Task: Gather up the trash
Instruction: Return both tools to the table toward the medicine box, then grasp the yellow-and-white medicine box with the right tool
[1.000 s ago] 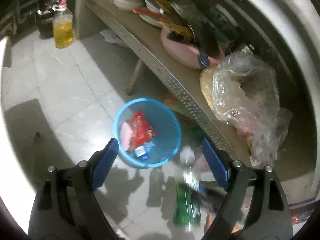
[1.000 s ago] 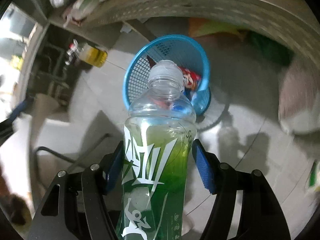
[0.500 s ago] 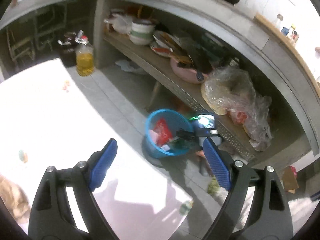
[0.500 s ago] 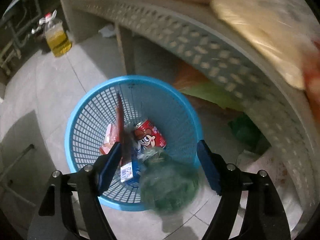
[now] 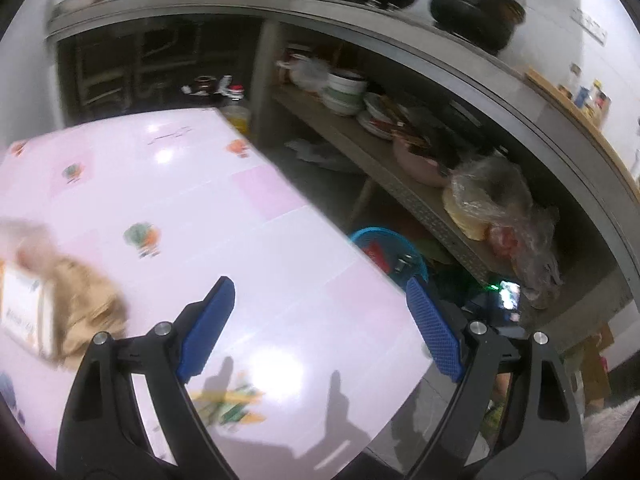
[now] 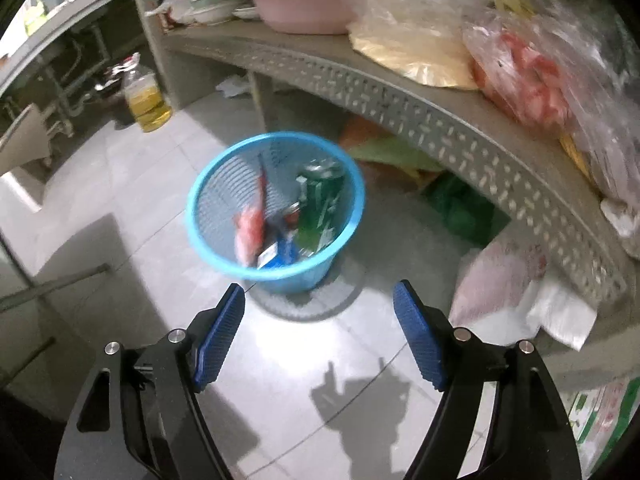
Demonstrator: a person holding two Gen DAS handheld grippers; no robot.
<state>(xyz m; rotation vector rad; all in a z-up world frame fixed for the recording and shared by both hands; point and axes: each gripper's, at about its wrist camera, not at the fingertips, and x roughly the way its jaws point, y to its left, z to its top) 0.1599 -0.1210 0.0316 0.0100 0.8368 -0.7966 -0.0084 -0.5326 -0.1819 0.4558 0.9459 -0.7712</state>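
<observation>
In the right wrist view a blue mesh basket (image 6: 224, 256) stands on the grey floor tiles. Inside it a green drink bottle (image 6: 320, 204) lies tilted among red wrappers (image 6: 250, 232) and a small blue-white pack. My right gripper (image 6: 320, 304) hangs just in front of the basket, open, with nothing between its pads. My left gripper (image 5: 318, 286) is open and empty over a pink patterned table (image 5: 248, 216). A blurred crumpled brown paper with a white box (image 5: 80, 312) lies at the table's left. The basket (image 5: 384, 236) peeks out past the table's right edge.
A perforated grey shelf (image 6: 400, 92) runs above the basket with a pink bowl, stacked dishes and plastic bags of food. A bottle of yellow oil (image 6: 146, 100) stands on the floor at the back left. Pale bags (image 6: 512, 280) and a green bag (image 6: 464, 208) lie under the shelf.
My right gripper let go of the green bottle, which now lies in the basket, and then drew back. My left gripper rose and swung from the basket to over the pink table.
</observation>
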